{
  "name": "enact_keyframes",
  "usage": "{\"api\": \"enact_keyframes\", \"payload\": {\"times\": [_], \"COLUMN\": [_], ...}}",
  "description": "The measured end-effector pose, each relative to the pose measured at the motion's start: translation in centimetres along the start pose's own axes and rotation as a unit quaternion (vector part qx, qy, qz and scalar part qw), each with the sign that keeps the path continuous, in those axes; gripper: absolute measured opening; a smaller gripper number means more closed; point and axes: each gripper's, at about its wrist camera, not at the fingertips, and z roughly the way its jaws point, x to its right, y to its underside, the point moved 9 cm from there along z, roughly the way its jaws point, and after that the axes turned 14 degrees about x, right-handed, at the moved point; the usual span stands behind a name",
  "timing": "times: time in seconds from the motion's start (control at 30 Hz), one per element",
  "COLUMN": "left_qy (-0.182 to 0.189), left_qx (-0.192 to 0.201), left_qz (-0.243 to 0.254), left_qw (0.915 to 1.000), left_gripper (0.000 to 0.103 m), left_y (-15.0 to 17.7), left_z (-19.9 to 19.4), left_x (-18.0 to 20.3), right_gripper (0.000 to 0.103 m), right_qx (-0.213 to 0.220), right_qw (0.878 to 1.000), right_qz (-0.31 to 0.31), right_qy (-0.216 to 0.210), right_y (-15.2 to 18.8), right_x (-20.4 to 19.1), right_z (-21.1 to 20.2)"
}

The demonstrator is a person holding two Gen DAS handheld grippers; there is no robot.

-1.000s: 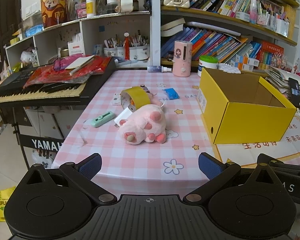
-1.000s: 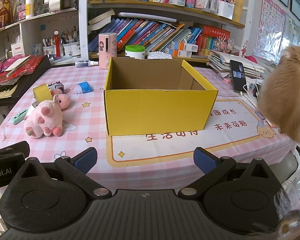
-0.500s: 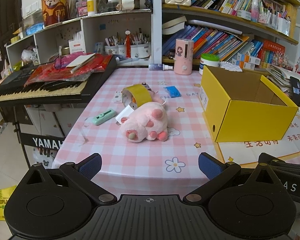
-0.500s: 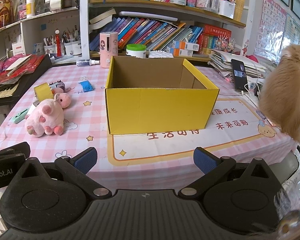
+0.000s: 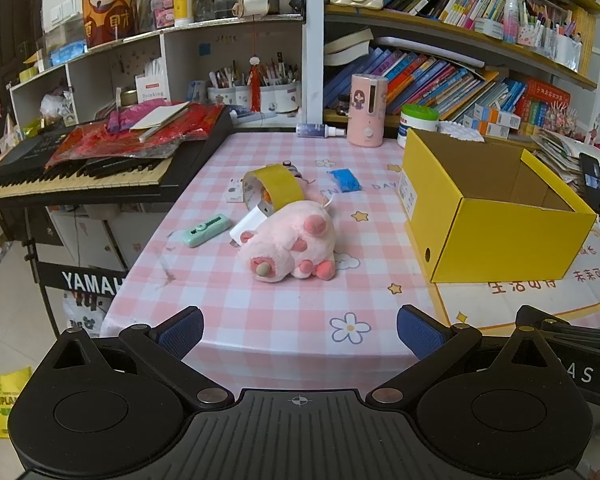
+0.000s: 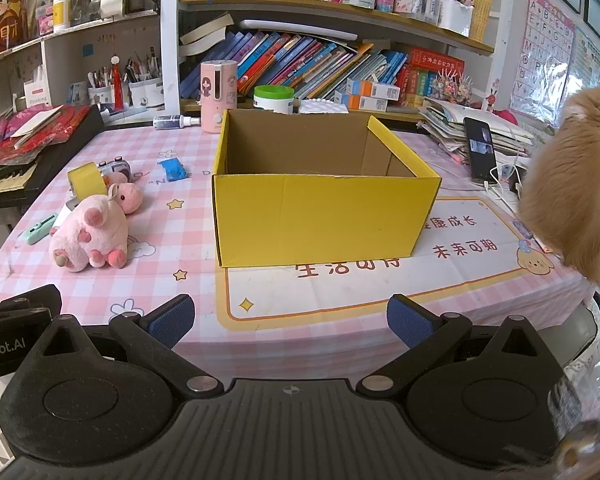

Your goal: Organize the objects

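A pink plush pig (image 5: 292,246) (image 6: 92,236) lies on its side on the pink checked tablecloth (image 5: 260,320). Behind it stand a yellow tape roll (image 5: 274,190) (image 6: 86,180), a mint green correction tape (image 5: 206,231) (image 6: 40,230), a blue toy car (image 5: 345,180) (image 6: 173,168) and a small toy camera (image 6: 116,167). An open, empty yellow cardboard box (image 5: 492,208) (image 6: 320,196) stands to the right. My left gripper (image 5: 300,330) is open and empty at the table's near edge, in front of the pig. My right gripper (image 6: 290,320) is open and empty in front of the box.
A Yamaha keyboard (image 5: 80,172) with red bags on it borders the table's left. Shelves of books, a pink dispenser (image 5: 367,110) and a green-lidded tub (image 5: 418,124) stand behind. A phone (image 6: 480,148) and papers lie at right. A furry orange animal (image 6: 572,184) is at the right edge.
Both grippers have edged slightly toward the table; the view is a little closer. Nothing on the table has moved.
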Motion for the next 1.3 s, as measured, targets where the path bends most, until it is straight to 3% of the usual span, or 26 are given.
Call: {"api": "enact_keyframes", "payload": {"times": [1.3], "left_qy": [0.002], "left_qx": [-0.003], "left_qz": [-0.010], "left_qw": [0.9999], "left_gripper": [0.103], "left_y": [0.0], "left_z": [0.7], "left_x": [-1.6], "right_gripper": [0.101], "right_qx": [-0.004], "right_qw": [1.000], "right_qz": [-0.006], "right_qy": [-0.016], "right_y": [-0.4], "right_x": [-1.6], "right_z": [0.4]}}
